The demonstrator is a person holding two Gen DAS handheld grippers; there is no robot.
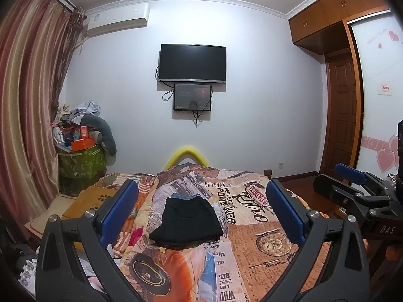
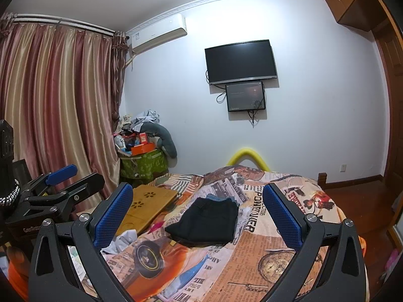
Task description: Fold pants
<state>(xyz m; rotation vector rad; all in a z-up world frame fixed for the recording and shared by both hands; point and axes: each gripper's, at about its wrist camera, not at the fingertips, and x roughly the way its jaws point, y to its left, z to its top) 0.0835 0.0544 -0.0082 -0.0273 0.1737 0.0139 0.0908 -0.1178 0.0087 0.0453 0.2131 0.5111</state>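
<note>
Black pants (image 1: 187, 220) lie folded into a compact rectangle on the newspaper-print bedspread (image 1: 252, 241), on top of a folded blue denim piece (image 1: 186, 197) that peeks out at the far edge. My left gripper (image 1: 201, 201) hovers above the near side of the bed, open and empty, its blue pads framing the pile. In the right wrist view the same black pants (image 2: 206, 220) sit between the blue pads of my right gripper (image 2: 199, 202), which is also open and holds nothing. The right gripper (image 1: 352, 183) shows at the right edge of the left wrist view.
A wooden lap tray (image 2: 148, 206) lies on the bed's left side. Crumpled pale cloth (image 2: 121, 244) sits near the left front. A green bin (image 2: 143, 166) piled with clutter stands by the curtain (image 2: 58, 115). A yellow bed rail (image 2: 248, 157) marks the far end.
</note>
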